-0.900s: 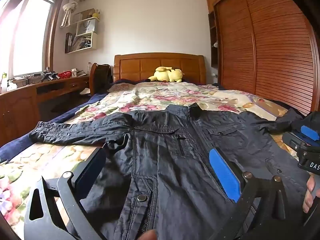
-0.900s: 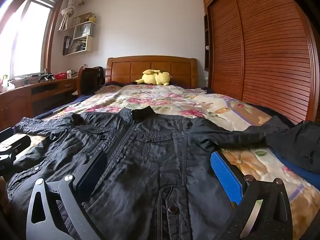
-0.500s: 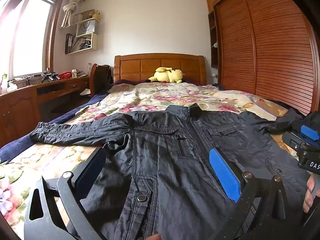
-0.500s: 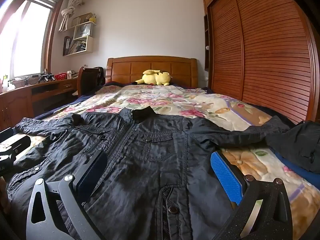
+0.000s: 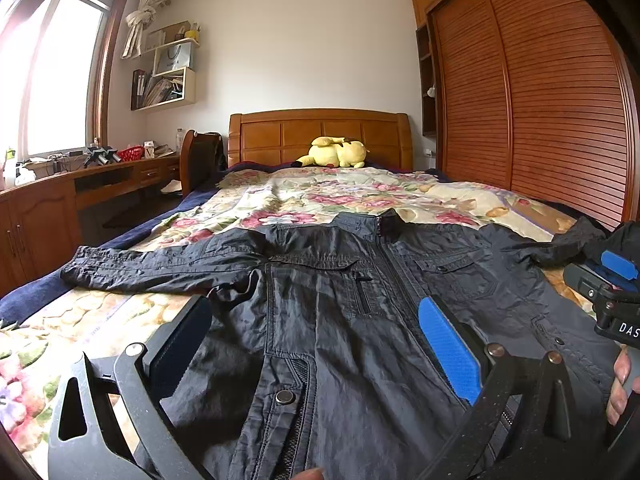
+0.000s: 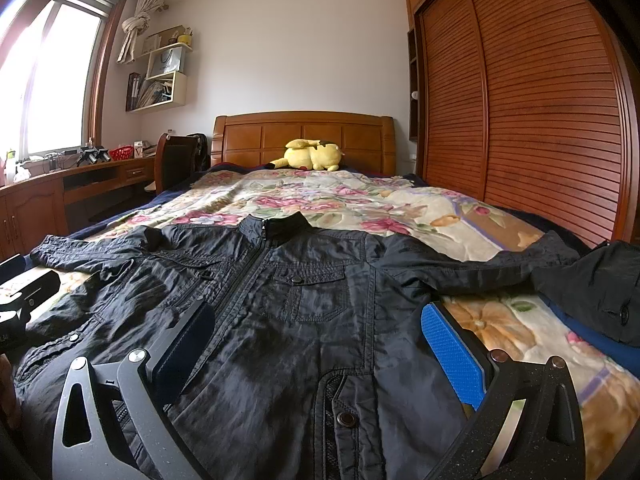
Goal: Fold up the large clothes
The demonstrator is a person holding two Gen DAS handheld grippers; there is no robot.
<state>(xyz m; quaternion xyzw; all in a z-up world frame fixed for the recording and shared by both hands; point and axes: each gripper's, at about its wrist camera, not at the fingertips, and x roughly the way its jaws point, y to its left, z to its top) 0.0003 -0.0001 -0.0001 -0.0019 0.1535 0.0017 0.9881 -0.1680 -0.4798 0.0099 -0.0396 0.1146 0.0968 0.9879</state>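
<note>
- Jacket (image 5: 340, 320), black, spread flat and front-up across the near end of the bed (image 5: 320, 196), zip closed, collar toward the headboard (image 5: 320, 136).
- Both sleeves stretched out sideways: one reaching the bed's left edge (image 5: 132, 268), the other the right edge (image 6: 480, 268).
- Left gripper (image 5: 316, 340) low over the jacket's left half, jaws wide apart, nothing between them but the cloth lying below; not pressed on anything.
- Right gripper (image 6: 320, 344) low over the jacket's right half, jaws likewise spread wide, gripping nothing; blue pad (image 6: 452, 352) over the hem by the floral quilt (image 6: 360, 200).
- Right gripper also seen at the right edge of the left wrist view (image 5: 608, 292), with fingers (image 5: 620, 384) of the hand wrapped on its handle.
- Second dark garment (image 6: 596, 284) bunched at the bed's right edge, touching the jacket's right cuff.
- Yellow plush (image 5: 336, 152) lying at the head of the bed, against the headboard, well apart from the jacket.
- Slatted wardrobe (image 5: 540, 100) along the bed's right side; desk (image 5: 80, 184) under the window (image 5: 52, 72) on the left, chair (image 5: 200, 156) beside it.
</note>
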